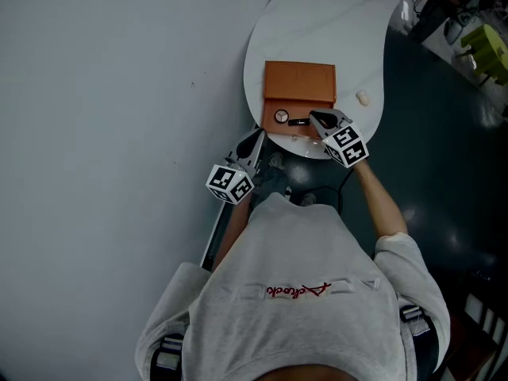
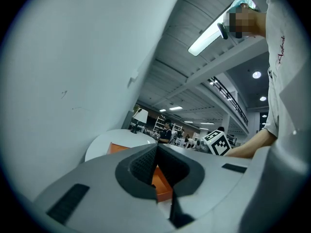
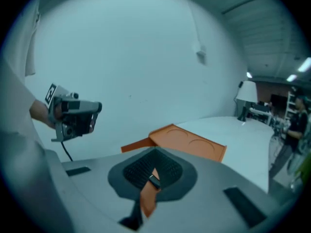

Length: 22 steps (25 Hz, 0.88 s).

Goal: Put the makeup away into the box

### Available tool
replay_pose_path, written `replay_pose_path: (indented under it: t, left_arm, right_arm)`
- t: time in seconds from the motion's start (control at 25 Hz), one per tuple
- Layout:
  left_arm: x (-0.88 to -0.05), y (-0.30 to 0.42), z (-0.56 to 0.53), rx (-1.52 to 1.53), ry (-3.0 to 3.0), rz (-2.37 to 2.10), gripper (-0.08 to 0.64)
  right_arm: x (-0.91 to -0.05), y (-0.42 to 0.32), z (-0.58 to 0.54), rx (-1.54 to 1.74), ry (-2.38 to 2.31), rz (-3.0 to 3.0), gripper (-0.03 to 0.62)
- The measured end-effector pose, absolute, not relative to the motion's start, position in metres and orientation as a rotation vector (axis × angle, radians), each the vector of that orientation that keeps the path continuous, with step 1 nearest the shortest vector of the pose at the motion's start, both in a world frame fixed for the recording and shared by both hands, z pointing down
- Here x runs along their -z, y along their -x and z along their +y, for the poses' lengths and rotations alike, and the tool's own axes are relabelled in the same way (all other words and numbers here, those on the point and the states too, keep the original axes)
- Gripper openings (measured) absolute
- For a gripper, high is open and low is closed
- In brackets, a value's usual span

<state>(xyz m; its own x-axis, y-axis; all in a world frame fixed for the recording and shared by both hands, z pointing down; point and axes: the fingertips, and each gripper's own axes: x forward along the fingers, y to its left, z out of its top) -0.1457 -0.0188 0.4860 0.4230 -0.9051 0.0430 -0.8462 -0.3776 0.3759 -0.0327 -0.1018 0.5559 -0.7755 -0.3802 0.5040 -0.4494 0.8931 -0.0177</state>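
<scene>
An open orange box (image 1: 298, 101) lies on the white round table (image 1: 333, 30), its lid (image 3: 189, 142) folded back flat. A round compact (image 1: 281, 117) rests in its tray. My right gripper (image 1: 315, 121) hovers over the tray's right part, shut on a thin black makeup stick (image 1: 298, 121). That stick's end (image 3: 154, 180) shows pinched between the right gripper's (image 3: 153, 166) pads. My left gripper (image 1: 255, 143) hangs off the table's near edge, left of the box. It (image 2: 156, 155) is shut, with nothing between its pads, and the box (image 2: 163, 181) shows beyond them.
A small white thing (image 1: 363, 98) lies on the table right of the box. A pale wall (image 1: 119, 94) fills the left side. Dark floor (image 1: 444, 173) lies to the right, with a yellow-green object (image 1: 486, 50) at the far right.
</scene>
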Motion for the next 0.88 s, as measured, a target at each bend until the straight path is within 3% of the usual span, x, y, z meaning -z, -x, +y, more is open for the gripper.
replay_pose_path:
  t: [0.36, 0.88]
  left_arm:
    - [-0.478, 0.081, -0.035, 0.195, -2.472, -1.309, 0.009]
    - [-0.488, -0.004, -0.051, 0.137, -2.574, -1.034, 0.009]
  right_arm:
    - [-0.537, -0.080, -0.104, -0.554, -1.138, -2.603, 0.020]
    - [-0.556, -0.186, -0.067, -0.637, -1.440, -2.451, 0.020]
